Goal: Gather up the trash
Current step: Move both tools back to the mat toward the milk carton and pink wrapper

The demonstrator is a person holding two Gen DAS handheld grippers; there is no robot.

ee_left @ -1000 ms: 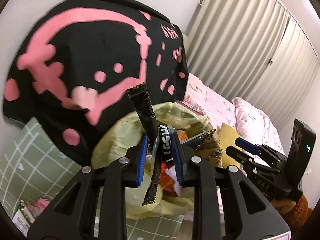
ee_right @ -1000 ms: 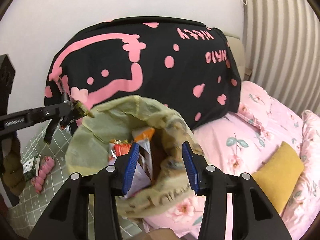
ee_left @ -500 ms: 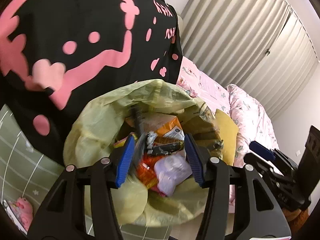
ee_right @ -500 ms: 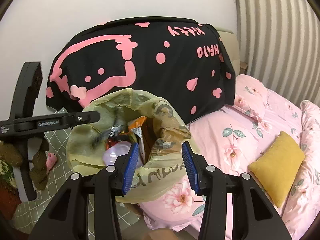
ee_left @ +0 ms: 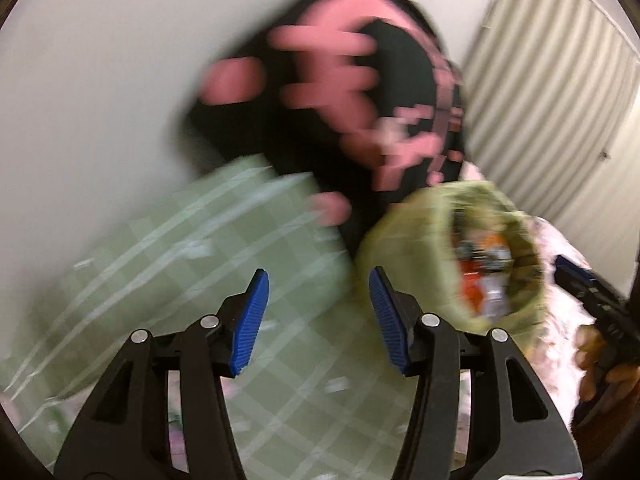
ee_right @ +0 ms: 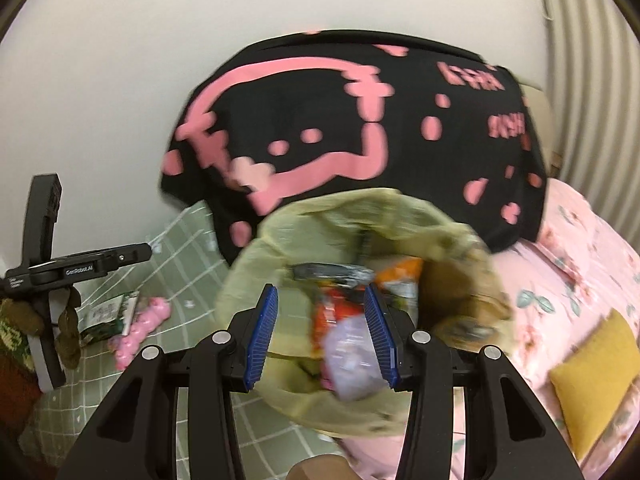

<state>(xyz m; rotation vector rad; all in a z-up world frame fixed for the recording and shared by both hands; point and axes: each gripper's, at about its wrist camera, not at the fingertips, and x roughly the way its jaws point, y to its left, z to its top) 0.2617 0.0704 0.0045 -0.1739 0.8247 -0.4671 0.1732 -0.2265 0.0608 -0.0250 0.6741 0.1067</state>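
Observation:
The yellow-green trash bag (ee_right: 288, 232) stands open on the bed, holding several wrappers, among them a dark wrapper (ee_right: 332, 270) and a pale crumpled one (ee_right: 352, 348). My right gripper (ee_right: 321, 292) is open just above the bag's mouth, and its pads press on nothing. My left gripper (ee_left: 317, 280) is open and empty over the green checked blanket (ee_left: 200, 264), to the left of the bag (ee_left: 408, 248). The left wrist view is badly blurred. On the green blanket (ee_right: 188, 248) lie a green-and-white wrapper (ee_right: 116, 312) and a pink object (ee_right: 140, 336).
A black cloth with pink print (ee_right: 360, 120) hangs against the white wall behind the bag. A pink floral bedspread (ee_right: 580, 256) with a yellow cushion (ee_right: 592, 364) lies to the right. Pleated curtains (ee_left: 552, 100) close off the far right.
The left gripper opened and dropped its dark wrapper into the bag. It then swung left, away from the bag and over the green blanket. The right gripper shifted slightly and stayed open.

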